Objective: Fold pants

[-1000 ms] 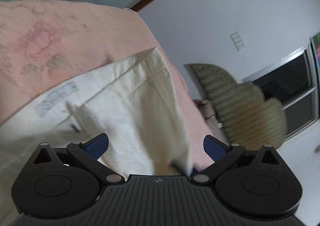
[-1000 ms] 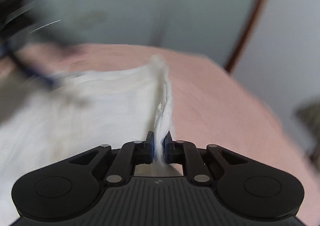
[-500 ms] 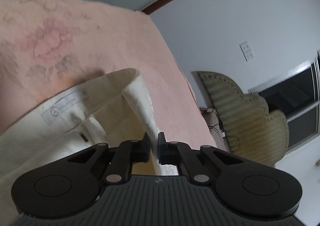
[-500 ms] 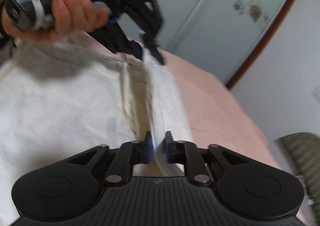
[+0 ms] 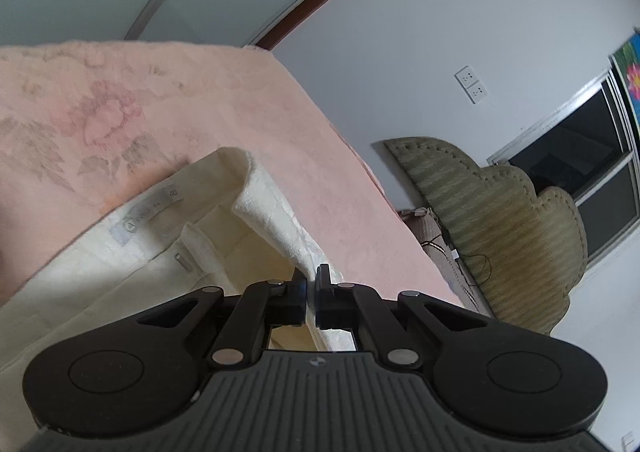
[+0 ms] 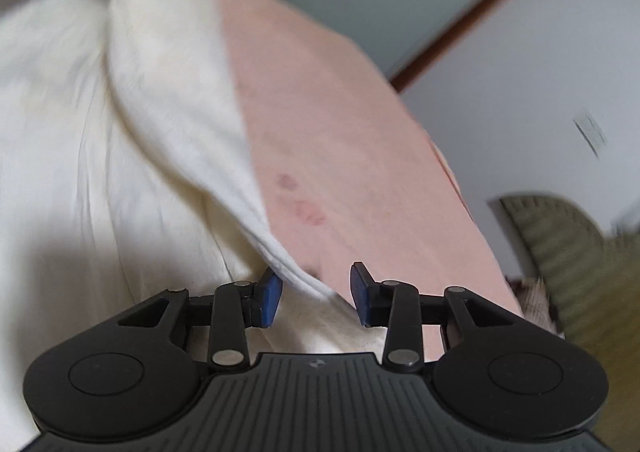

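We see the pants [image 5: 132, 268], cream-white with a faint woven pattern, spread across a pink bedspread [image 5: 208, 107] printed with a faded flower. In the left wrist view the waistband lies open toward us, with a pale label [image 5: 150, 211] sewn inside it and a small metal clasp just below. One corner of the waistband is drawn up into a taut ridge that runs into the left claw [image 5: 311, 284], whose jaws are pressed together on that fabric. In the right wrist view a folded edge of the pants [image 6: 176, 123] slants down between the blue pads [image 6: 269, 300] of the right claw [image 6: 316, 294], which stand well apart with the cloth lying loose between them; this view is blurred. A padded olive headboard [image 5: 492, 228] stands against the wall beyond the bed

Half a second ago the right claw was clamped on that edge; it has now let go and opened wide. The left claw has kept its grip on the waistband corner, and the other hand and claw are gone from the right wrist view
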`<state>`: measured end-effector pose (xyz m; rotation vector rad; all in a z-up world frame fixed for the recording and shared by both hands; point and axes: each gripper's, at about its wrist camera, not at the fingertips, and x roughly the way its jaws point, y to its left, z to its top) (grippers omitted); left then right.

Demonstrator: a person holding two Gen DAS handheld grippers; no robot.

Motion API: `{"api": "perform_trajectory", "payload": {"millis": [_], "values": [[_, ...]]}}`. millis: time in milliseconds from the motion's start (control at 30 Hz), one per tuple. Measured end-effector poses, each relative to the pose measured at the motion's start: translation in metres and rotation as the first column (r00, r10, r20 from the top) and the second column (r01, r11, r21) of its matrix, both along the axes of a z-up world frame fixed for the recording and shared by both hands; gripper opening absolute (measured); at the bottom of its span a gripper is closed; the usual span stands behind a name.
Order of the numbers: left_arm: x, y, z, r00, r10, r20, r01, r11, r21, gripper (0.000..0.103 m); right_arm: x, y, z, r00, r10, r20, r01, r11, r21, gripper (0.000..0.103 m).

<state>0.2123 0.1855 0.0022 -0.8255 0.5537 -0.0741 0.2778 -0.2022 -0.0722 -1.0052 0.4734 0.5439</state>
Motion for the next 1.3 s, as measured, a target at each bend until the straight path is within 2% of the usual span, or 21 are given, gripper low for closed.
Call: {"api": "perform_trajectory", "payload": {"millis": [33, 133, 233, 333, 433, 533, 733, 933, 1000, 1067, 1133, 1233, 1267, 1300], "values": [[-0.007, 0.002, 0.003, 1.0, 0.002, 0.013, -0.002, 1.0, 0.012, 0.002, -0.004, 0.005, 0.0, 1.0, 0.003, -0.002, -0.004, 1.0, -0.03, 0.015], [-0.026, 0.009, 0.01, 0.999, -0.006, 0.049, 0.004, 0.999, 0.039, 0.002, -0.038, 0.01, 0.003, 0.998, 0.044, 0.045, -0.04, 0.996, -0.079, 0.007], [-0.046, 0.02, 0.014, 0.998, -0.026, 0.062, 0.024, 0.999, 0.042, 0.002, -0.082, 0.004, 0.012, 0.995, 0.052, 0.088, -0.048, 0.998, -0.041, 0.006], [-0.068, 0.029, 0.014, 0.996, -0.058, 0.072, 0.053, 0.997, 0.059, 0.002, -0.135, -0.001, 0.03, 0.995, 0.043, 0.095, -0.05, 0.996, 0.068, 0.006], [-0.09, 0.038, 0.009, 0.995, -0.079, 0.056, 0.075, 0.994, 0.081, 0.002, -0.185, -0.004, 0.036, 0.997, 0.059, 0.044, -0.065, 0.987, 0.149, 0.006], [-0.109, 0.044, -0.001, 0.997, -0.079, 0.022, 0.076, 0.993, 0.094, 0.001, -0.22, -0.001, 0.026, 0.996, 0.085, -0.026, -0.079, 0.98, 0.185, 0.006], [-0.128, 0.053, -0.019, 0.997, -0.05, -0.053, 0.055, 0.992, 0.111, 0.002, -0.235, -0.003, 0.011, 0.992, 0.082, -0.096, -0.054, 0.963, 0.265, 0.006], [-0.145, 0.055, -0.009, 0.997, -0.075, -0.028, 0.078, 0.988, 0.133, 0.002, -0.242, -0.019, 0.028, 0.986, 0.091, -0.143, -0.036, 0.938, 0.346, 0.006], [-0.146, 0.053, -0.015, 0.996, -0.072, -0.057, 0.081, 0.983, 0.163, 0.003, -0.243, -0.025, 0.029, 0.977, 0.099, -0.186, -0.023, 0.928, 0.372, 0.006], [-0.14, 0.052, -0.024, 0.991, -0.048, -0.122, 0.069, 0.982, 0.176, 0.003, -0.239, -0.026, 0.029, 0.972, 0.102, -0.21, -0.012, 0.919, 0.393, 0.006], [-0.142, 0.052, -0.031, 0.988, -0.033, -0.151, 0.062, 0.98, 0.19, 0.003, -0.247, -0.021, 0.023, 0.969, 0.108, -0.22, -0.018, 0.927, 0.375, 0.006], [-0.143, 0.052, -0.036, 0.989, -0.037, -0.146, 0.068, 0.974, 0.217, 0.007, -0.252, -0.013, 0.018, 0.969, 0.111, -0.22, -0.035, 0.945, 0.326, 0.006], [-0.142, 0.052, -0.038, 0.987, -0.034, -0.155, 0.067, 0.974, 0.215, 0.018, -0.253, -0.013, 0.014, 0.968, 0.106, -0.227, -0.025, 0.944, 0.33, 0.006], [-0.142, 0.054, -0.038, 0.986, -0.027, -0.162, 0.061, 0.977, 0.203, 0.02, -0.253, -0.018, 0.011, 0.968, 0.101, -0.23, -0.015, 0.936, 0.35, 0.007]]}}
